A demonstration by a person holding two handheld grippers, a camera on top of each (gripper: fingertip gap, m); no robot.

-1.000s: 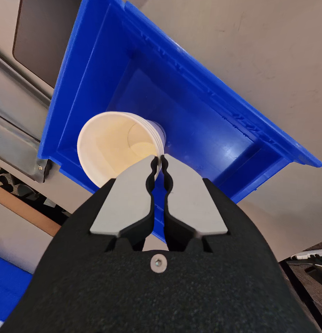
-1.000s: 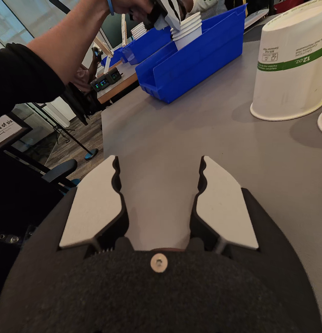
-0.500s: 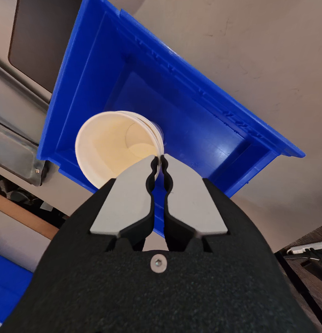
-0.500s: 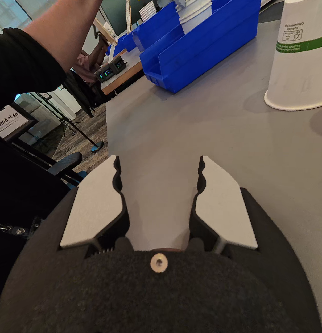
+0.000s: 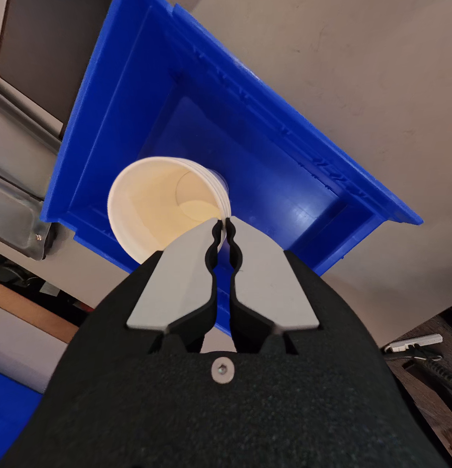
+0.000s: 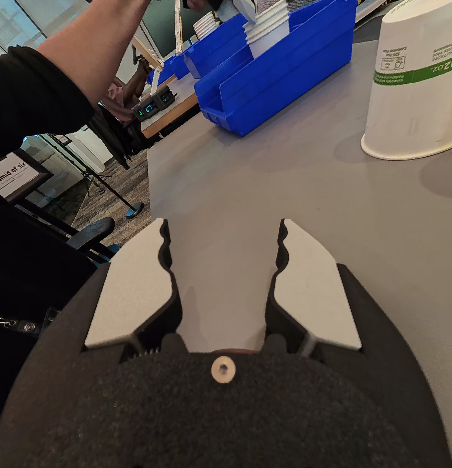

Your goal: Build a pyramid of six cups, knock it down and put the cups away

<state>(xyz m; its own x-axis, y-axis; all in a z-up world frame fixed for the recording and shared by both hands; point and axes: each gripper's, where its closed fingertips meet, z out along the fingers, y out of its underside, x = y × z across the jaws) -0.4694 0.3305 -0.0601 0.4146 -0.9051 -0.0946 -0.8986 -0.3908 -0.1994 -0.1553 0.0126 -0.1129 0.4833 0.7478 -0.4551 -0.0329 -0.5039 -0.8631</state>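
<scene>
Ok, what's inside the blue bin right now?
The blue bin holds one nested stack of white cups, mouth up, its rim pinched by the left gripper. The bin floor that shows is bare; the part under the stack and behind the gripper is hidden.

The cup stack's [image 5: 166,202] lower cups seem hidden inside the bin [image 5: 283,157].

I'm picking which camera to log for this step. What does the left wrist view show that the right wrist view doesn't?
Only the left wrist view shows the left gripper shut on the rim of the nested stack of white paper cups, and the bare inside of the blue plastic bin. Only the right wrist view shows the open, empty right gripper and an upside-down white paper cup with a green band on the grey table. Both show the stack and bin.
</scene>
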